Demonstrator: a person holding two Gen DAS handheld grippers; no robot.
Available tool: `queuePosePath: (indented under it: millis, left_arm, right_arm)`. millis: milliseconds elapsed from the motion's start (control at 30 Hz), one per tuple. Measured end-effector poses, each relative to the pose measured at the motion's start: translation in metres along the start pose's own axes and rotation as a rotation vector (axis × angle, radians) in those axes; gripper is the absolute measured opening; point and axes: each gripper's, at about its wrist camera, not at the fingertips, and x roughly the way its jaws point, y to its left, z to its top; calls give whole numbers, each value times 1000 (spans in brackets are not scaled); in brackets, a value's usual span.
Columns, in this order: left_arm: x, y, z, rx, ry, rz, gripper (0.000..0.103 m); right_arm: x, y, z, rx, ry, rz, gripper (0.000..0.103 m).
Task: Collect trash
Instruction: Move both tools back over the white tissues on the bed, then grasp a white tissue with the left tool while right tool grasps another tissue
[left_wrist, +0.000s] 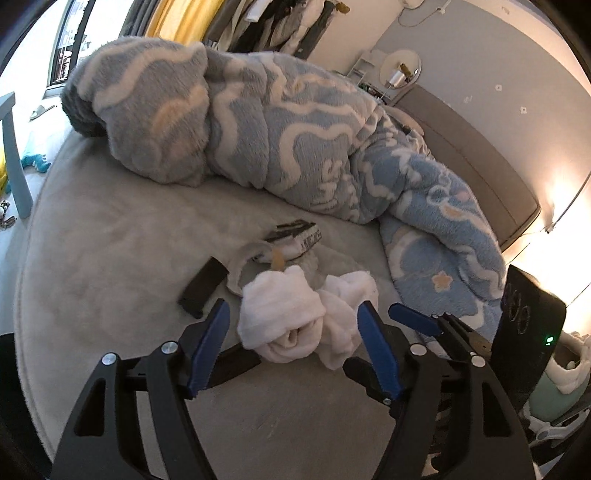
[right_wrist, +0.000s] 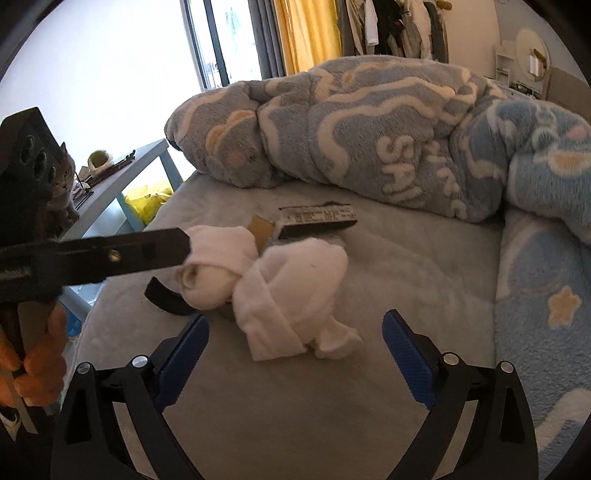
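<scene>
Between the spread blue pads of the left gripper (left_wrist: 293, 323) lie two white socks (left_wrist: 284, 317), ungrasped; beside it, the right gripper (right_wrist: 295, 328) gapes empty.

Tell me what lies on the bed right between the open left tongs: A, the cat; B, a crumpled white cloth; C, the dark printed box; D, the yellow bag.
B: the left tongs stand open around the crumpled white cloth, while the dark printed box lies farther up the bed.
</scene>
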Motion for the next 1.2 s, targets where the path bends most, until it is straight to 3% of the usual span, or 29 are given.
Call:
queuePosePath:
  millis: [133,233,333,633,933,1000,1067,1200]
  left_arm:
    - [12,-2,-1,0,4,12,59]
    - [15,-1,1,1,2,16,36]
    - [11,0,2,-10,-13,7,31]
    - [10,-5,1,8,-5,-28,20]
    - [-18,-6,8,6,-88,-81,18]
    - [-25,-4,10,1,-104,-91,18]
    - [-30,-2,11,1,-110,-89,18]
    - [-40,4,12,0,-113,-79,18]
  right_arm:
    - [1,-8,-6,5,-1,15,96]
    - [0,-11,-8,6,-9,24,96]
    - [-4,-12,-5,8,-31,36,96]
    - [4,-10,1,16,-22,36,96]
    - [11,-7,9,25,-17,-36,96]
    - [14,-6,10,22,-12,-48,90]
    - [17,-4,11,19,-3,-65,77]
    - [22,-1,16,27,-2,-90,73]
